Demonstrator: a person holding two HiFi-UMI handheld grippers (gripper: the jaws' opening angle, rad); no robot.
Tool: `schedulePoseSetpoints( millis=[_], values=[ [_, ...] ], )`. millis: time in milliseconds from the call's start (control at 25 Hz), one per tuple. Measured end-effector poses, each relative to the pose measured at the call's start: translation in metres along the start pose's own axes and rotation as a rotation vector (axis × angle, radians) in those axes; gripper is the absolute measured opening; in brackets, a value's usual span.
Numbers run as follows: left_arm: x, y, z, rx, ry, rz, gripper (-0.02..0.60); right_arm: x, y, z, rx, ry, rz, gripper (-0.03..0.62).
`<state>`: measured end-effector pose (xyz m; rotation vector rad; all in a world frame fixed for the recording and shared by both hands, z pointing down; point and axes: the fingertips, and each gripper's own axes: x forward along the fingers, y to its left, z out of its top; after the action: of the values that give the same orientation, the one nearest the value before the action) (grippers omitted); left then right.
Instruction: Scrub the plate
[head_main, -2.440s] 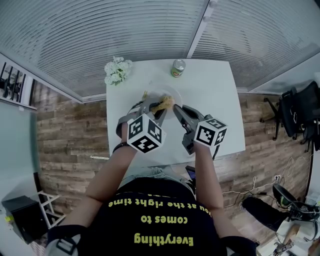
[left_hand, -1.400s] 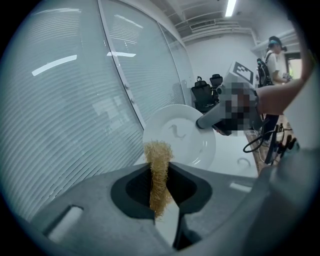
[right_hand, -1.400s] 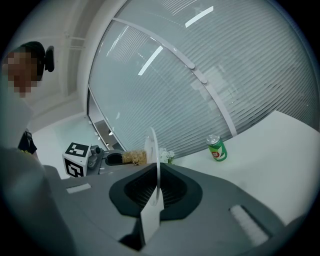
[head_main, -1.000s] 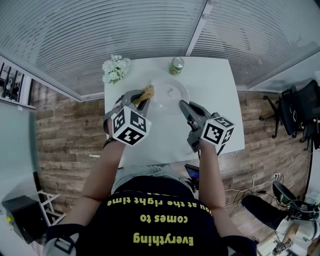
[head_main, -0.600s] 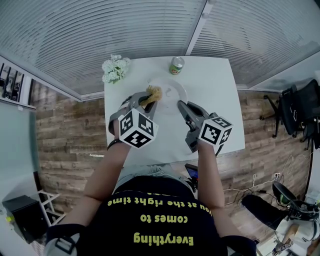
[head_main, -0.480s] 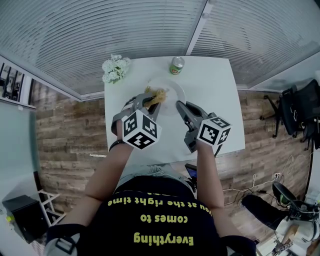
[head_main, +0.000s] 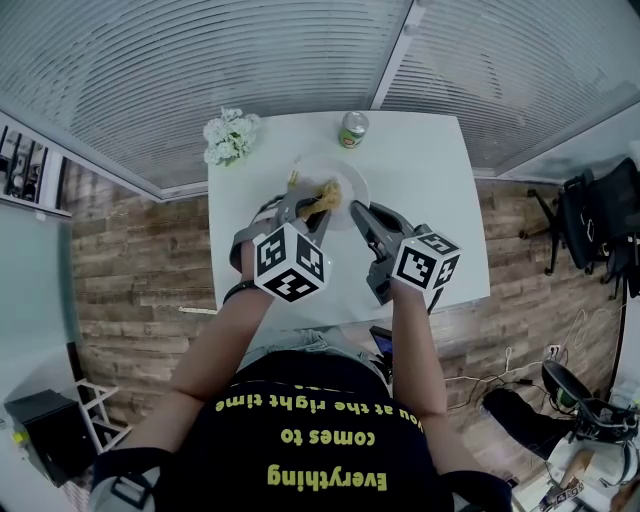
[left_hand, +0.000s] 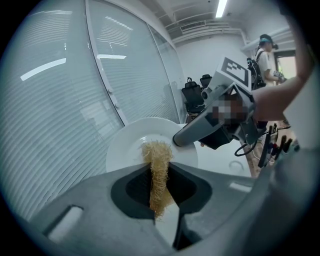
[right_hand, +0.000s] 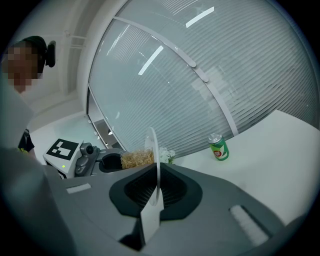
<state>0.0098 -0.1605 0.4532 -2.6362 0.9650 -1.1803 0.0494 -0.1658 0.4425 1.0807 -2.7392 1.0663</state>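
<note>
A white bench (head_main: 430, 200) is seen below the person, and the plate (head_main: 345, 175) is held over its far half. In the right gripper view the plate is shown edge-on, so it is judged to be tipped up rather than lying flat; whether its lower rim rests on the bench cannot be told. The plate's near rim is pinched by the right claw (right_hand: 156, 192), whose jaws are all but closed on the thin edge. The left claw (head_main: 312, 208) is closed part-way on a straw-coloured scrubber (left_hand: 158, 165), which is clamped between the jaws with its tuft pushed out in front. That tuft is laid against the plate's white face, near the middle. Scrubbing is therefore judged to be under way, not finished. No dirt, foam or water can be made out on the plate, so how much of the face has been covered, and how much is left, cannot be read.
</note>
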Motion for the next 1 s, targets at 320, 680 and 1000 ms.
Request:
schedulePoseSetpoints(
  millis=[320,680,1000],
  values=[
    [0.000,-0.009,0.007,0.016,-0.011,-0.017,0.064,-0.002,0.002,0.001,-0.003,0.002,0.001,0.013],
    [0.000,-0.017,0.013,0.043,-0.027,-0.036,0.064,-0.001,0.003,0.002,-0.012,0.006,0.003,0.014],
    [0.001,-0.008,0.014,0.039,-0.035,-0.032,0.064,0.000,0.002,0.011,-0.015,-0.003,0.012,0.013]
  ],
)
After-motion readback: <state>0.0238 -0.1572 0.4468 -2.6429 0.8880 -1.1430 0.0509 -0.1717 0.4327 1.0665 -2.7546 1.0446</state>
